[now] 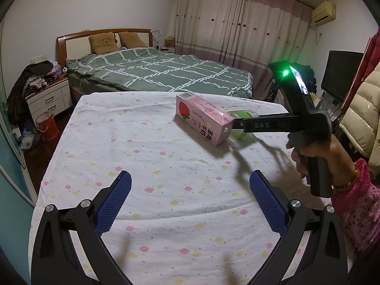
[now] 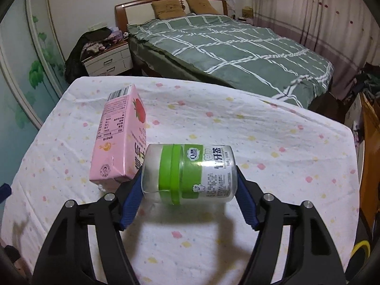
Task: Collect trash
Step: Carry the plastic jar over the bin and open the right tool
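Right wrist view: right tool straddles the toothpick jar lying crosswise, pads at both ends, seemingly clamped; pink carton touches its left. Left tool gapes empty, farther off.

a home bedroom: made bed, nightstand, drawn curtains, wall air conditioner

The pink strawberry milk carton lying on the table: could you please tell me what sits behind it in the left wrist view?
A clear jar with green label shows behind the carton, mostly hidden by it.
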Demonstrator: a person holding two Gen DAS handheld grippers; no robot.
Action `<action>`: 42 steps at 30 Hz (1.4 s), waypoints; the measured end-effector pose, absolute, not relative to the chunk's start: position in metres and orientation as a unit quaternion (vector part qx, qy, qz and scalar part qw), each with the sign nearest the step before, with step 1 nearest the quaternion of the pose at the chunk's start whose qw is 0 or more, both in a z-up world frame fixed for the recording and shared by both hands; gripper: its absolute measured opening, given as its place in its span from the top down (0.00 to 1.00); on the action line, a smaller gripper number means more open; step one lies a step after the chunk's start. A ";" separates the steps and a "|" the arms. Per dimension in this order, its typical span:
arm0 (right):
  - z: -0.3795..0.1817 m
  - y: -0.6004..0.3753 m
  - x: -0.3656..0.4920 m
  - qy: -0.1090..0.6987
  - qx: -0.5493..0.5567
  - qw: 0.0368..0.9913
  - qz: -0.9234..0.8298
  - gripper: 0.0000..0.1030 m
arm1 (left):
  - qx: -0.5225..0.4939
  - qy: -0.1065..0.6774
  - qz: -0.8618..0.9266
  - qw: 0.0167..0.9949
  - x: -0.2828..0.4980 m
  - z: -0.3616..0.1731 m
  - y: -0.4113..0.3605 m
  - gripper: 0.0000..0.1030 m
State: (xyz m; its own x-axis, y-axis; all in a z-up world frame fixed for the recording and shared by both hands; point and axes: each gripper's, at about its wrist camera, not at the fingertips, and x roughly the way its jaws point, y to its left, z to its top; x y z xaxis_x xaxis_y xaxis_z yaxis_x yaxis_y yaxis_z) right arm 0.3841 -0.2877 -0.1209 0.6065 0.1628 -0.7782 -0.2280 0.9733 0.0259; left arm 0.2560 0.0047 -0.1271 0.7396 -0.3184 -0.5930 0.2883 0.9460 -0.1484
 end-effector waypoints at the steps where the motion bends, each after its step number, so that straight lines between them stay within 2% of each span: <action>1: -0.118 -0.291 0.380 0.428 -0.036 0.897 0.108 0.35 | -0.022 0.322 -0.163 0.932 0.256 -0.127 0.004 0.05; 6: -0.100 -0.323 0.348 0.413 -0.027 0.906 0.087 0.35 | -0.021 0.321 -0.163 0.933 0.254 -0.127 0.004 0.05; 12: -0.085 -0.408 0.287 0.397 0.006 0.918 -0.006 0.35 | -0.020 0.321 -0.162 0.933 0.253 -0.127 0.003 0.05; 19: -0.103 -0.539 0.213 0.407 0.052 0.893 -0.186 0.35 | -0.004 0.323 -0.160 0.933 0.254 -0.130 -0.004 0.05; 23: -0.122 -0.581 0.192 0.425 0.067 0.869 -0.243 0.35 | 0.007 0.325 -0.156 0.933 0.255 -0.132 -0.009 0.05; 31: -0.152 -0.612 0.178 0.451 0.086 0.844 -0.275 0.35 | 0.010 0.333 -0.155 0.930 0.254 -0.131 -0.021 0.05; 42: -0.136 -0.611 0.157 0.421 0.089 0.863 -0.266 0.34 | 0.027 0.357 -0.132 0.924 0.274 -0.112 -0.058 0.05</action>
State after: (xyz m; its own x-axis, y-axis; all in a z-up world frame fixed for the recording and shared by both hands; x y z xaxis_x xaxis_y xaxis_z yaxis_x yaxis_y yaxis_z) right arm 0.1570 -0.6113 -0.1356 0.5042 -0.3853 -0.7729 0.5343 0.8423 -0.0714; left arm 0.2738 -0.0582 -0.1119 0.7107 -0.2260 -0.6663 0.2638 0.9635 -0.0454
